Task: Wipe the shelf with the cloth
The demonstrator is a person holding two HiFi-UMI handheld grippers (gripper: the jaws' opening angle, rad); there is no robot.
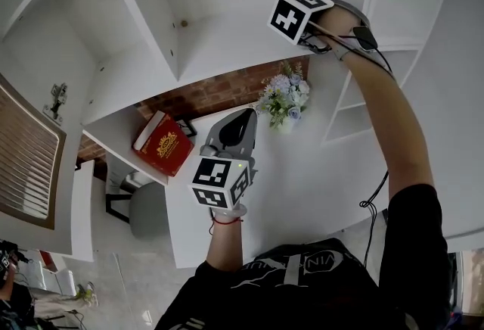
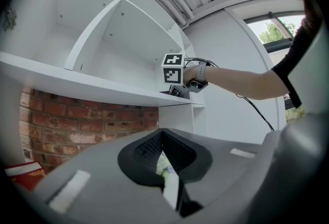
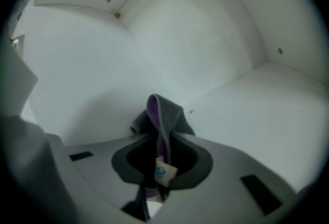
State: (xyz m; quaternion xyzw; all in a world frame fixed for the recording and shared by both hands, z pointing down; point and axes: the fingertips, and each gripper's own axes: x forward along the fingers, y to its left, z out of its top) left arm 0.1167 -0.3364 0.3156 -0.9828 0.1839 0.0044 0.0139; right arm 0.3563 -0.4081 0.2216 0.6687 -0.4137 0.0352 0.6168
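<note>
Cloth (image 3: 163, 114) pinched between jaws of right gripper (image 3: 160, 138) — left gripper (image 2: 163, 141) jaws pressed together.

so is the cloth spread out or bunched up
Bunched up: the cloth stands as a folded ridge pinched in the right gripper.

Your cloth (image 3: 163, 117) is grey with a purple inner face; the shelf (image 1: 227, 41) is plain white. The brick wall (image 1: 219, 90) is red-brown, the book (image 1: 162, 143) red with a gold emblem, the flowers (image 1: 283, 98) lilac and white.
</note>
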